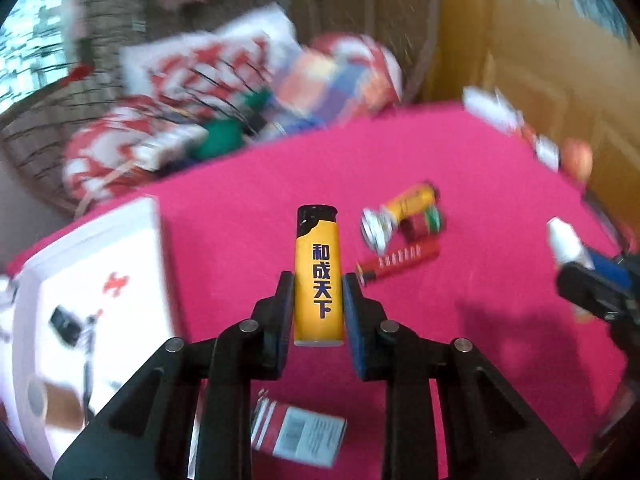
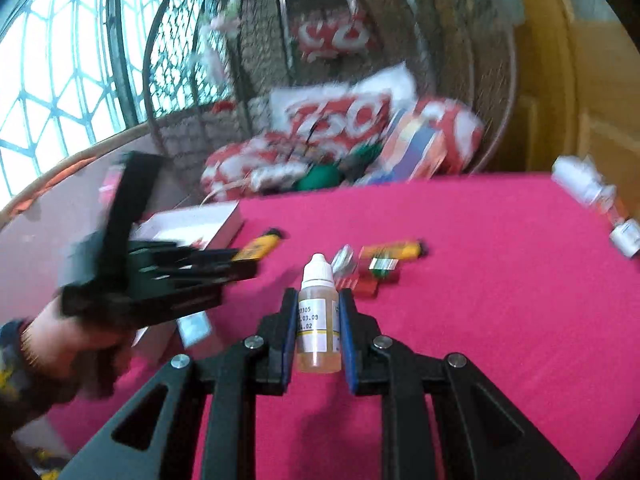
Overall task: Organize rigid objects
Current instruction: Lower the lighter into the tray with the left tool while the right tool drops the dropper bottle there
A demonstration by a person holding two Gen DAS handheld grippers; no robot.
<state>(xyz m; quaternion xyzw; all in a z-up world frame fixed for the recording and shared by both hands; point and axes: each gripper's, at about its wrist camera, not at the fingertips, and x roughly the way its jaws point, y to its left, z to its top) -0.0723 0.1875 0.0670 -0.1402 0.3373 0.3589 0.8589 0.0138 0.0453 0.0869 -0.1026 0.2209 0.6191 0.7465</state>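
Left wrist view: the left tongs are clamped on an upright yellow lighter above the pink tabletop. Blur smears the small items ahead to the right and the white box to the left.

Right wrist view: the right tongs grip a small dropper bottle, cap forward. The blurred left tongs, hand partly cut off, reach in from the left.

Motion blur smears the red-and-white cushions at upper left of the left wrist view. The white box is cut off at the left edge. In the right wrist view the left gripper is blurred, and the bottle's label is partly hidden by the jaws.
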